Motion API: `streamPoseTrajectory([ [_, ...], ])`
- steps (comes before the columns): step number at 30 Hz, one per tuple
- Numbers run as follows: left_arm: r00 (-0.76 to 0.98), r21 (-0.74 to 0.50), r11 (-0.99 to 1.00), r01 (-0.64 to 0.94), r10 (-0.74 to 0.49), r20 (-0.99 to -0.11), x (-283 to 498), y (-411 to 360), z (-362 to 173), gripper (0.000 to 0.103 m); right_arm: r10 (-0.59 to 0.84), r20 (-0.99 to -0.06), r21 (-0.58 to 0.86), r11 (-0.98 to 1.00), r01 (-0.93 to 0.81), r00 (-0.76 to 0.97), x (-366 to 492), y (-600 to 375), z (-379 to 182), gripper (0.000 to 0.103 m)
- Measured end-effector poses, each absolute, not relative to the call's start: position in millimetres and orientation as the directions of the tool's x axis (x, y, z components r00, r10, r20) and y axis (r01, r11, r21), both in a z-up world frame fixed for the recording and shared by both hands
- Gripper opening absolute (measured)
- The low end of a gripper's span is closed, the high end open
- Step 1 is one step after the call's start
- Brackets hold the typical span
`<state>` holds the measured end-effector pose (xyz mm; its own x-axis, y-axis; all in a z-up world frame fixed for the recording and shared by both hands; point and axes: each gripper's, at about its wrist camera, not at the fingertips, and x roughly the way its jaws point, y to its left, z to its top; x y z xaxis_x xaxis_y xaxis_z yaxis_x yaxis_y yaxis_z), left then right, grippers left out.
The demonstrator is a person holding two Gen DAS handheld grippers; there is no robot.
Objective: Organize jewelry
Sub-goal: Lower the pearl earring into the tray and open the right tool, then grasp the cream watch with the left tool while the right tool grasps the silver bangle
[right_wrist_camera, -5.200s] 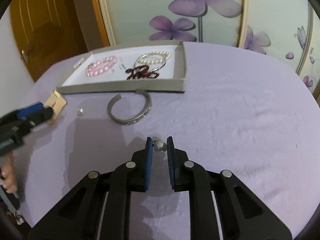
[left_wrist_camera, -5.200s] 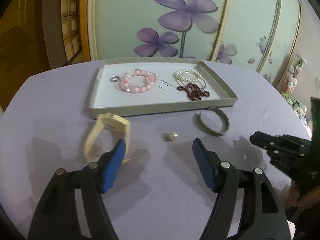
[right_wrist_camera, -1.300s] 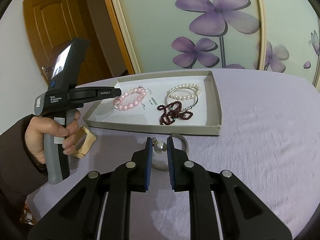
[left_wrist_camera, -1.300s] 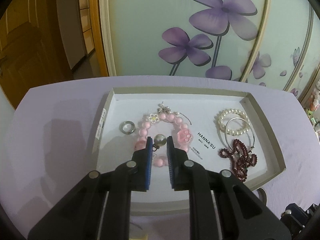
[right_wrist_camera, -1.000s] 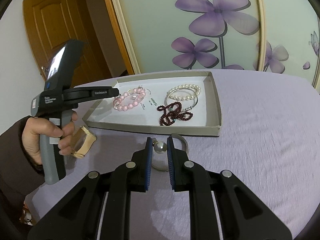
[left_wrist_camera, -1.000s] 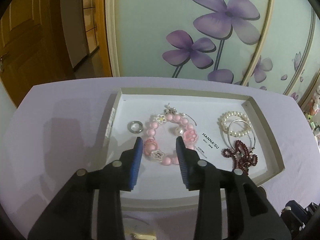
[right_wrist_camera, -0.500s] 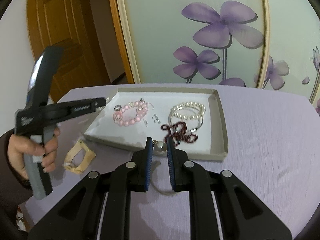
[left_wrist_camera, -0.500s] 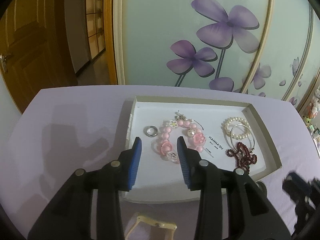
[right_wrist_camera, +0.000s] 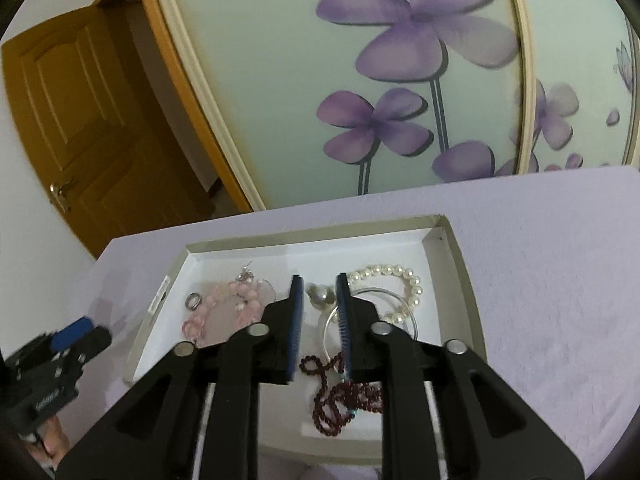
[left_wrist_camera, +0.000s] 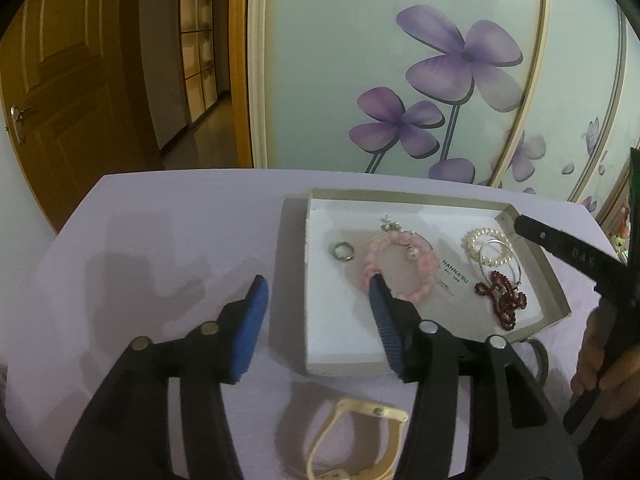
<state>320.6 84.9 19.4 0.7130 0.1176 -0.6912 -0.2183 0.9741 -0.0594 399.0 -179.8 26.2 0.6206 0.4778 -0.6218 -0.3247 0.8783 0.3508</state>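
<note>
A shallow grey jewelry tray (left_wrist_camera: 294, 264) (right_wrist_camera: 460, 256) lies on the lilac table. It holds a pink bead bracelet (left_wrist_camera: 420, 268) (right_wrist_camera: 224, 300), a silver ring (left_wrist_camera: 342, 251) (right_wrist_camera: 195, 300), a pearl bracelet (left_wrist_camera: 486, 244) (right_wrist_camera: 400, 276), a thin silver bangle (right_wrist_camera: 332, 320) and a dark red bead string (left_wrist_camera: 502, 296) (right_wrist_camera: 340, 396). My left gripper (left_wrist_camera: 316, 296) is open and empty over the tray's left wall. My right gripper (right_wrist_camera: 319, 294) is shut on a silver pearl earring (right_wrist_camera: 320, 294), held over the tray's middle.
A cream watch (left_wrist_camera: 356, 436) lies on the table in front of the tray, below my left gripper. A grey cuff bangle (left_wrist_camera: 538, 354) shows partly by the tray's front right corner. A wooden door (right_wrist_camera: 80, 120) stands behind left.
My left gripper dropped its pearl earring into the tray, opened wide and pulled back left. My right gripper carried its earring forward from the table to above the tray.
</note>
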Motion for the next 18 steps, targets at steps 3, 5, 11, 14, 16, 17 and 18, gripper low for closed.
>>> streamPoseTrajectory([
  [3,0.718,-0.059,0.975,-0.215,0.117,-0.686,315,88,18,0.06,0.473,-0.602,0.341,0.881,-0.328,0.644,386,-189,30,0.049],
  [5,0.719,-0.063,0.975,-0.214,0.114,-0.685,310,89,16,0.061,0.47,-0.606,0.339,0.882,-0.326,0.642,379,-195,31,0.049],
  [11,0.715,-0.079,0.972,-0.219,0.105,-0.691,293,91,11,0.066,0.455,-0.625,0.324,0.891,-0.319,0.634,351,-214,29,0.05],
  [14,0.713,-0.084,0.972,-0.219,0.1,-0.694,281,91,9,0.07,0.455,-0.634,0.33,0.891,-0.313,0.626,334,-225,27,0.051],
  [16,0.712,-0.088,0.972,-0.217,0.096,-0.695,271,90,7,0.074,0.454,-0.64,0.336,0.891,-0.306,0.62,322,-232,26,0.051],
  [17,0.712,-0.09,0.972,-0.215,0.093,-0.696,267,90,6,0.075,0.454,-0.642,0.339,0.891,-0.303,0.617,318,-234,25,0.051],
  [18,0.711,-0.092,0.973,-0.213,0.089,-0.698,263,89,5,0.076,0.456,-0.645,0.345,0.89,-0.298,0.613,313,-238,25,0.051],
])
